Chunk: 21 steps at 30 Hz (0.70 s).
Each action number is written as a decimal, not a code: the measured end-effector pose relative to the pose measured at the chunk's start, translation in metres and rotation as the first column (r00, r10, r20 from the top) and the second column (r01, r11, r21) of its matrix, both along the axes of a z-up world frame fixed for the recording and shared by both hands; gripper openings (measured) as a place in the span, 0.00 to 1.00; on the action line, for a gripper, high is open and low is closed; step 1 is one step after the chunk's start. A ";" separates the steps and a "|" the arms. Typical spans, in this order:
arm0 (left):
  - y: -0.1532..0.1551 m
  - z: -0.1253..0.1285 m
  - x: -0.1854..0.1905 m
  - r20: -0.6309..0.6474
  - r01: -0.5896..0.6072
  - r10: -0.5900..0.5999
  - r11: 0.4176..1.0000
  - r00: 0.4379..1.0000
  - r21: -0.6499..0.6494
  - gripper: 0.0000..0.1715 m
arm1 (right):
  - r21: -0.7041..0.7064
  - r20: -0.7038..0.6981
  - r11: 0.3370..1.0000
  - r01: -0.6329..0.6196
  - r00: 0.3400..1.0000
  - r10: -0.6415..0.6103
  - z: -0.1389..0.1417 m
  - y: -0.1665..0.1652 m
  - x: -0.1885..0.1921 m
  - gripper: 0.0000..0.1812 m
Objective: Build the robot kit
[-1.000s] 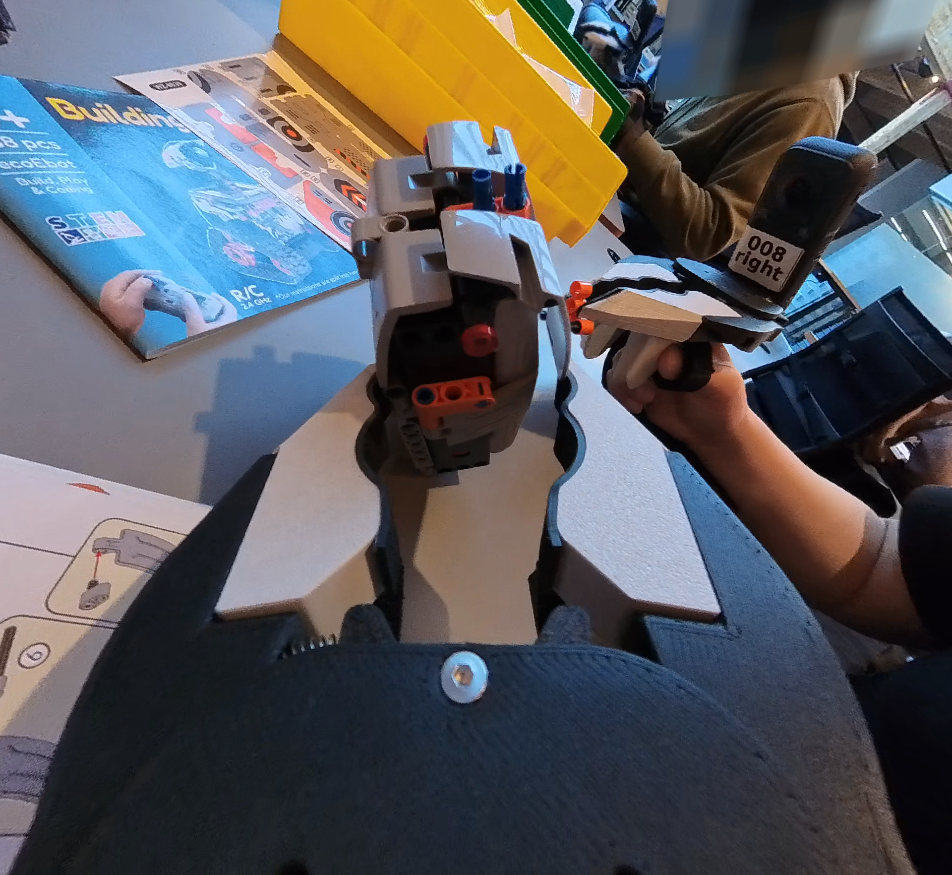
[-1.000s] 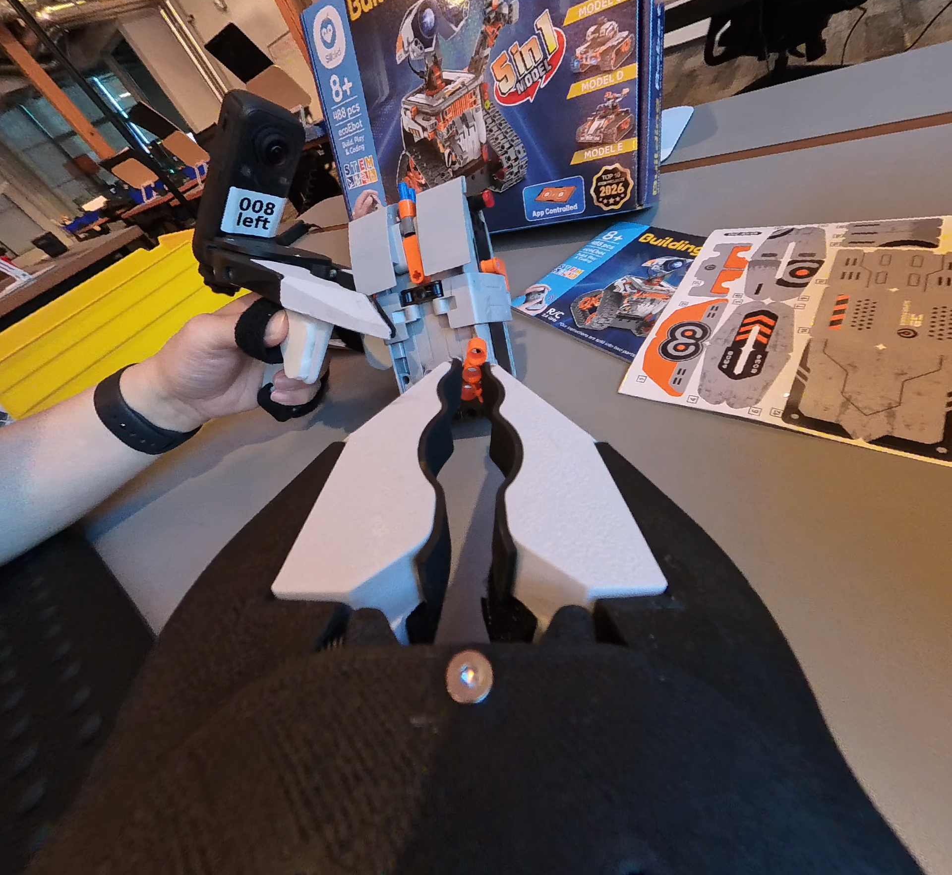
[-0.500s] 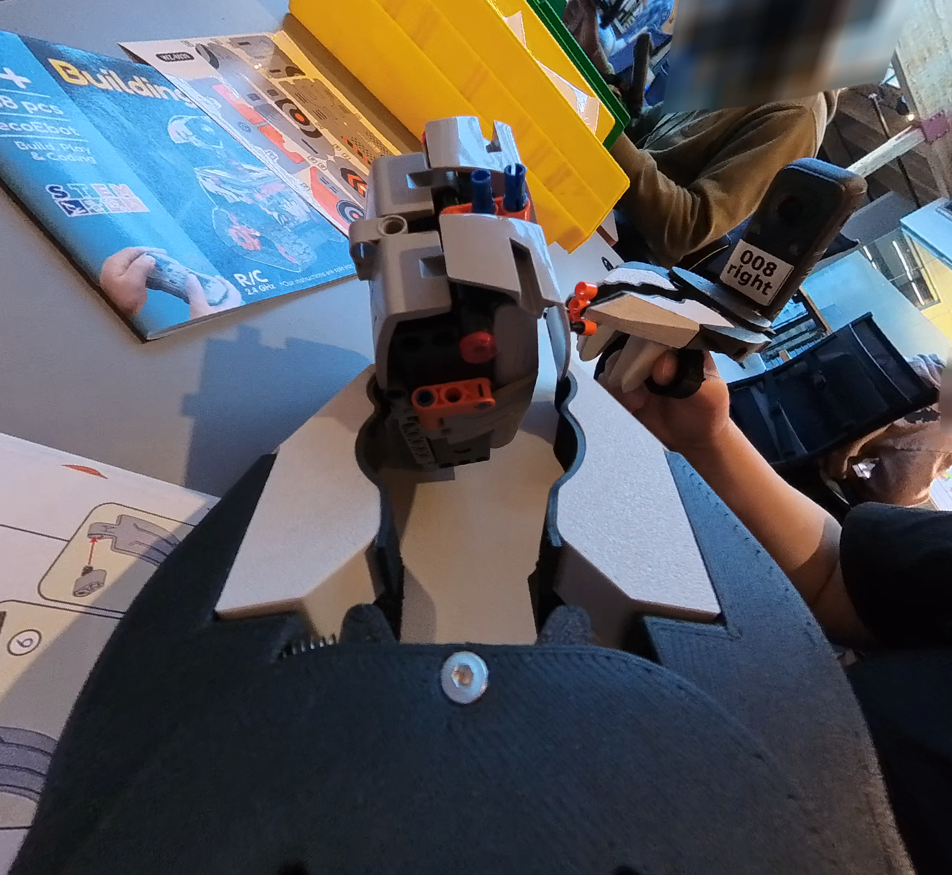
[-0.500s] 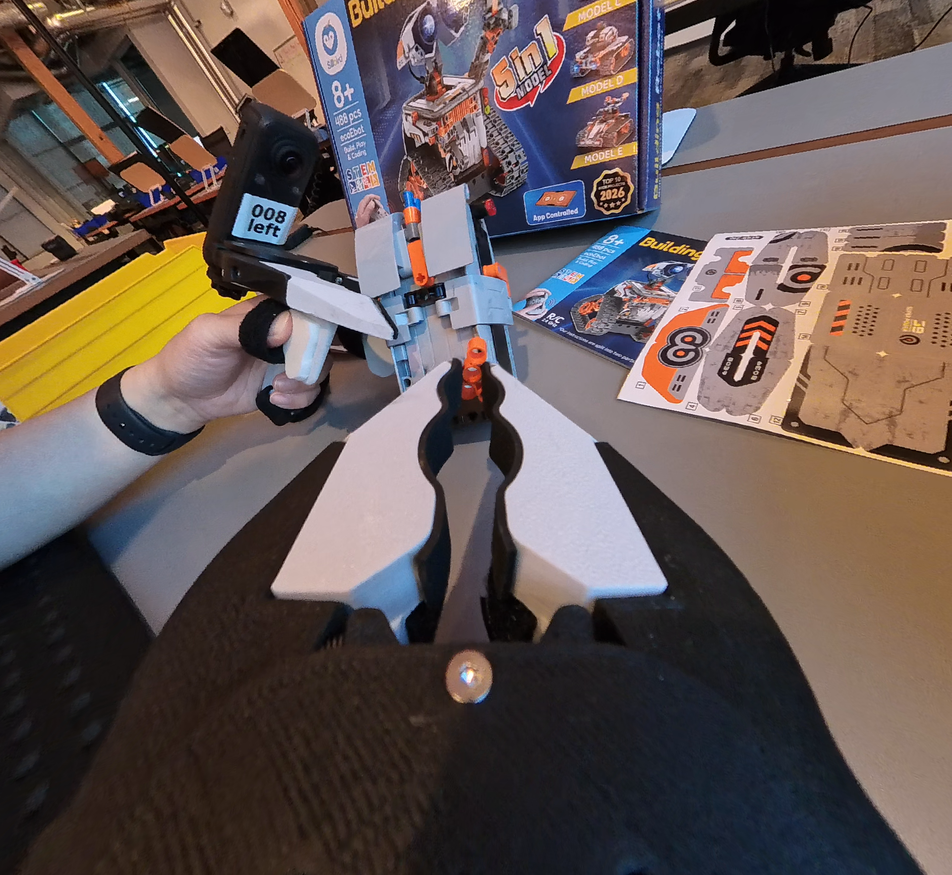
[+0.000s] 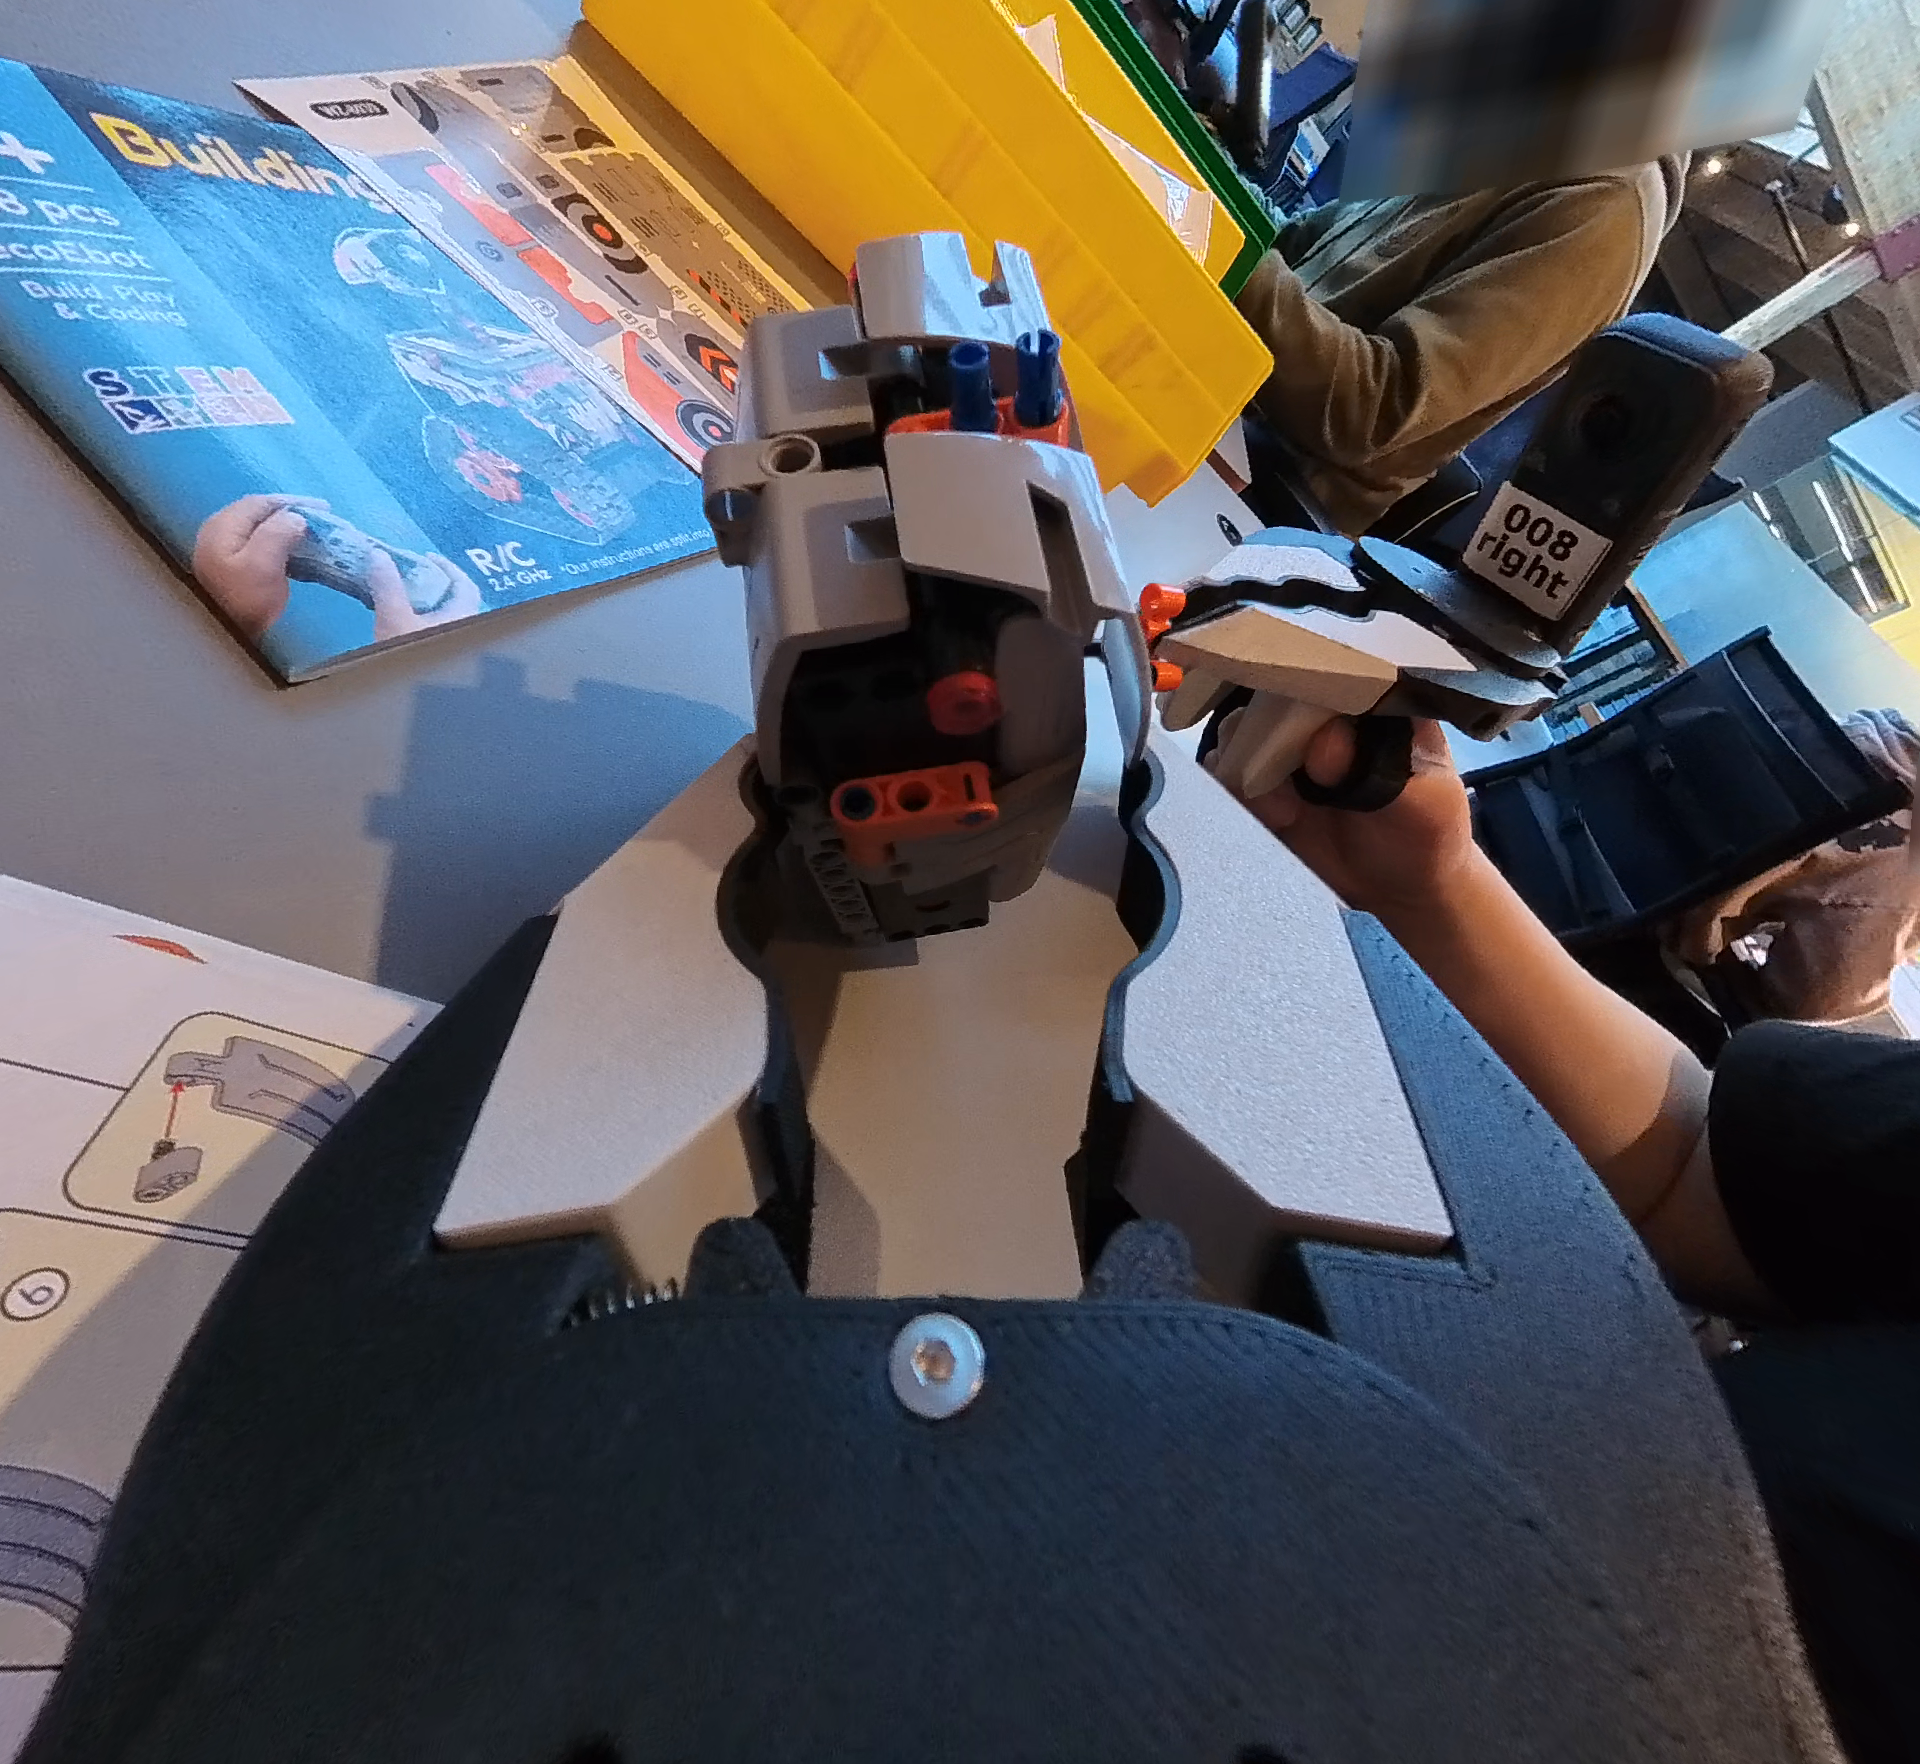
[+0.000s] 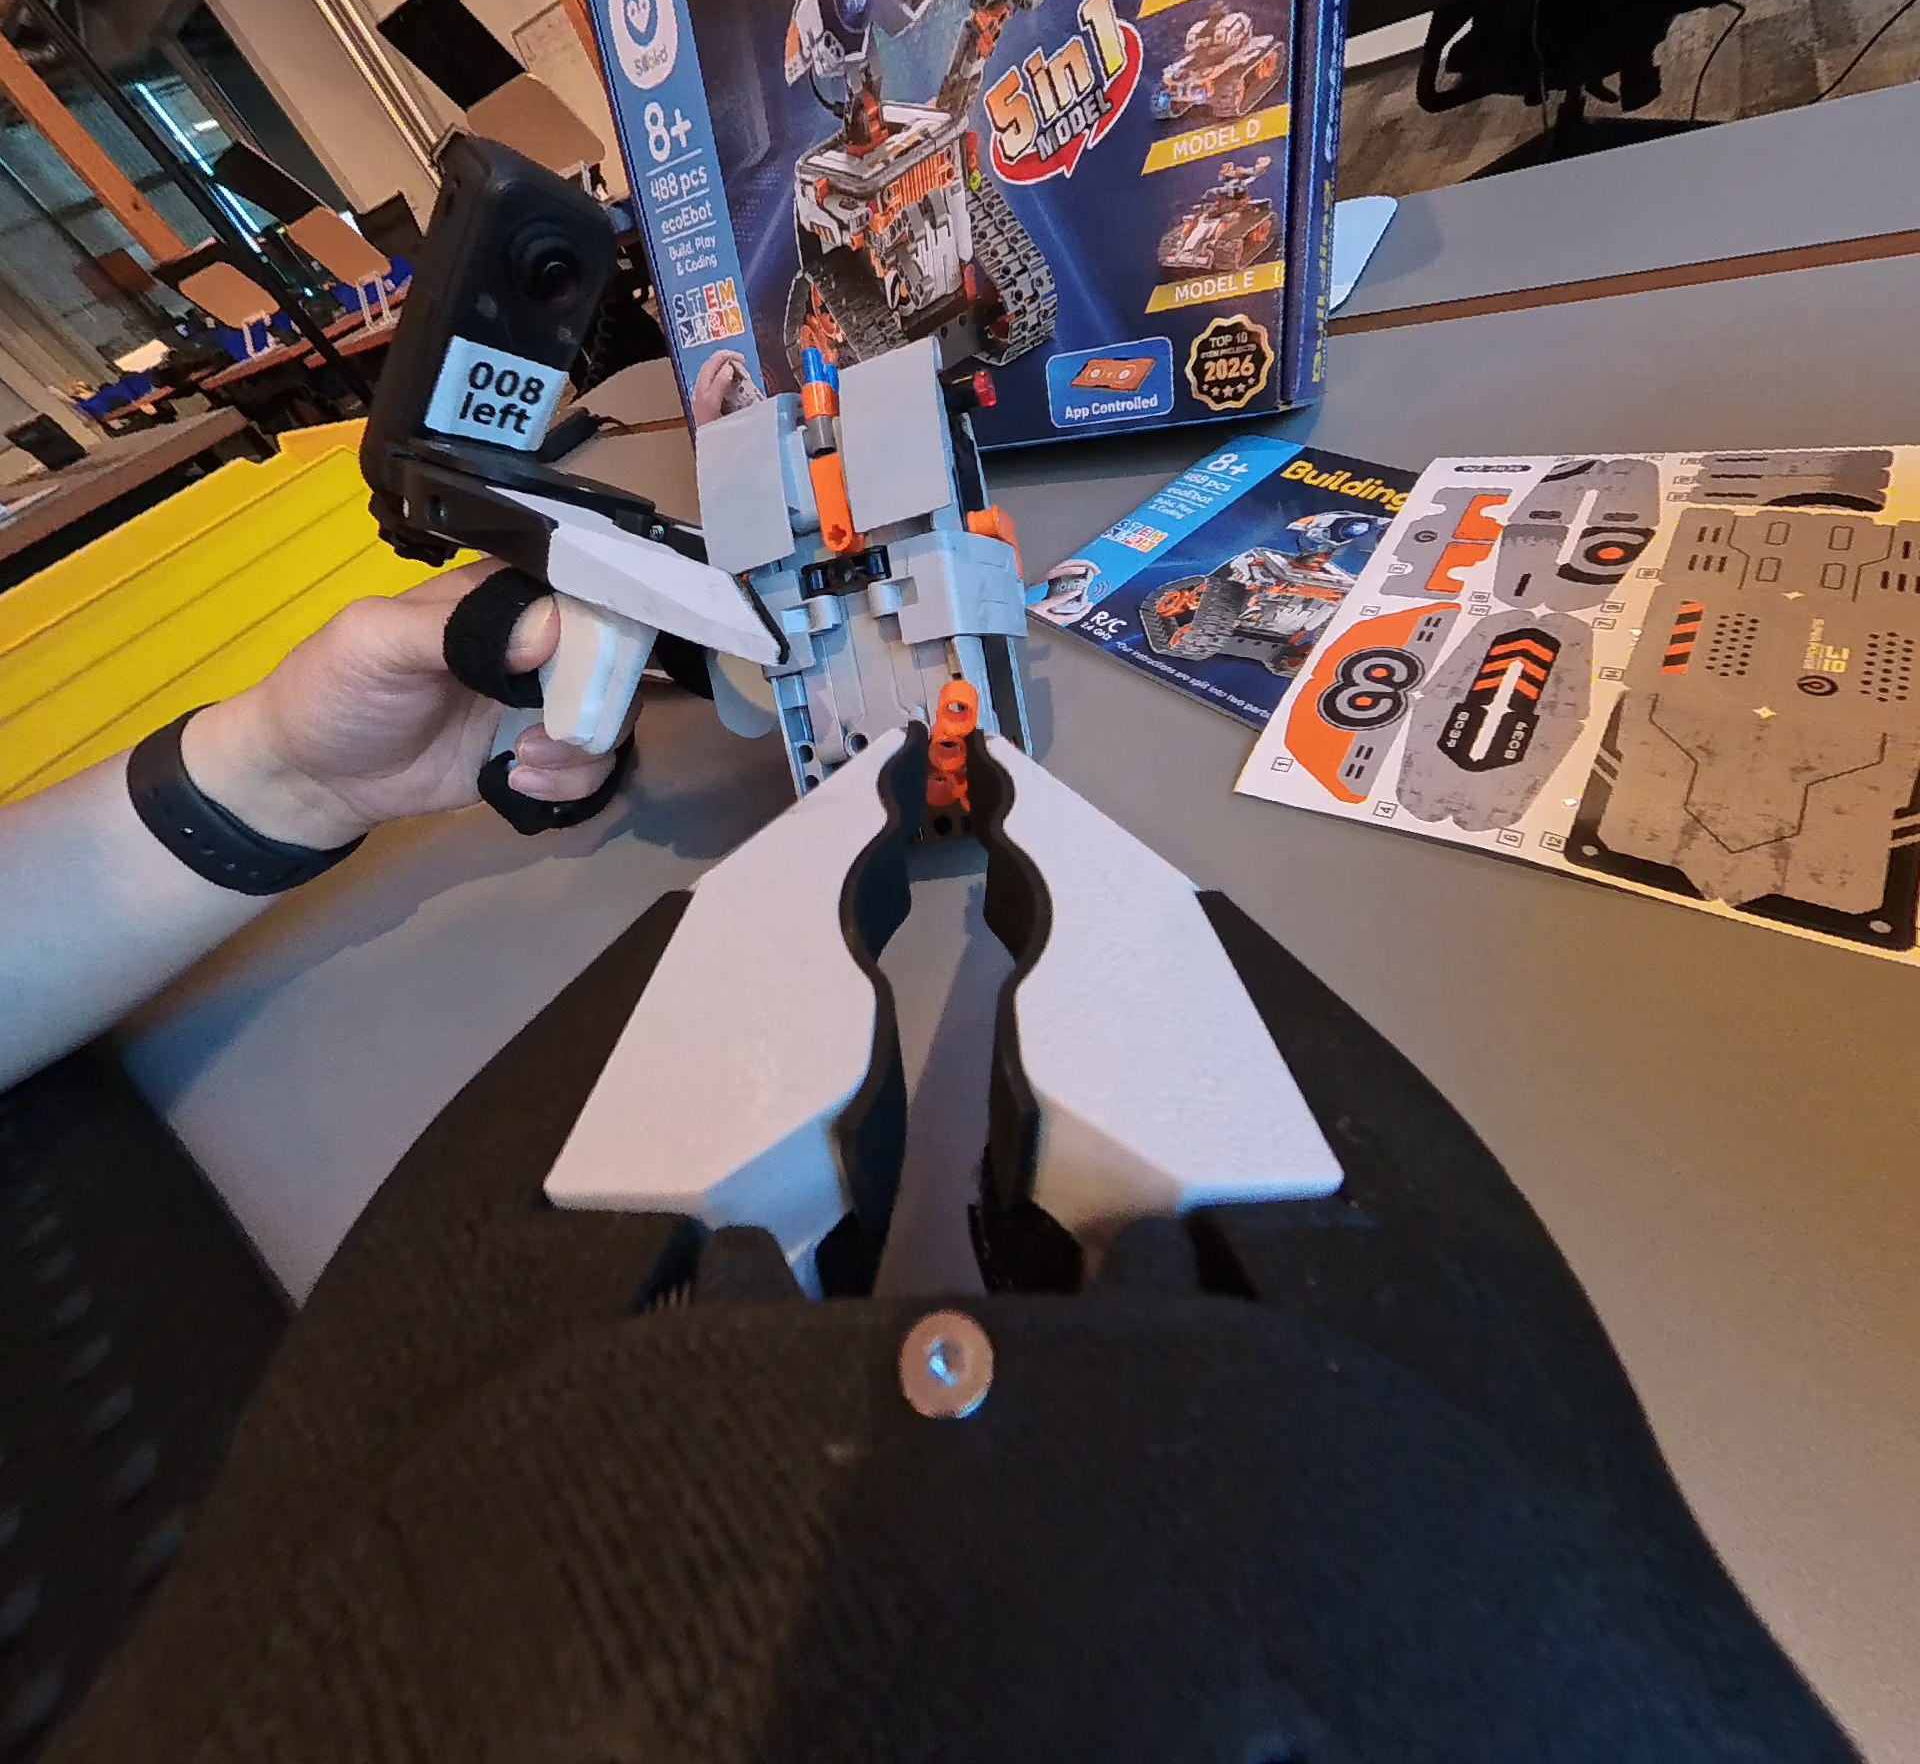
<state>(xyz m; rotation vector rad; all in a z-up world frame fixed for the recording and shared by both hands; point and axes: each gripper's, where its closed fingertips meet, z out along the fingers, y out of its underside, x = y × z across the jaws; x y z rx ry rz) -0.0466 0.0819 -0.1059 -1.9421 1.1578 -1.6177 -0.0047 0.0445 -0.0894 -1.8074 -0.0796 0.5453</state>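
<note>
My left gripper (image 5: 940, 800) is shut on a grey, black and orange brick-built model (image 5: 914, 592) and holds it upright above the grey table (image 5: 208, 779). The model also shows in the right wrist view (image 6: 873, 571), with the left gripper (image 6: 769, 649) clamped on its left side. My right gripper (image 6: 951, 758) is shut on a small orange connector piece (image 6: 951, 743) and holds it against the model's lower front. In the left wrist view the right gripper (image 5: 1164, 623) touches the model's right side with the orange piece (image 5: 1155, 608) at its tip.
A yellow bin (image 5: 914, 135) and a green bin (image 5: 1132, 52) stand behind the model. A blue booklet (image 5: 291, 364), a sticker sheet (image 6: 1621, 675), an open instruction sheet (image 5: 156, 1143) and the kit box (image 6: 987, 135) are on the table. A seated person in a brown sleeve (image 5: 1455, 312) is beyond. There is about 7 cm between the tips of the two grippers.
The right gripper with the orange piece has edged closer to the model's side. The left gripper and model have tilted slightly; both grips are unchanged.
</note>
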 end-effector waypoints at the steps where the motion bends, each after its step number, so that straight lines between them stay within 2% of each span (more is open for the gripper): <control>1: 0.000 0.000 0.000 0.001 -0.001 0.001 1.000 1.000 -0.004 0.36 | -0.004 0.001 1.000 -0.002 1.000 0.002 -0.001 0.000 0.000 0.02; 21: 0.000 0.000 0.000 -0.001 0.004 -0.004 1.000 1.000 -0.007 0.36 | -0.039 -0.016 0.999 0.000 1.000 0.000 -0.007 0.001 0.001 0.02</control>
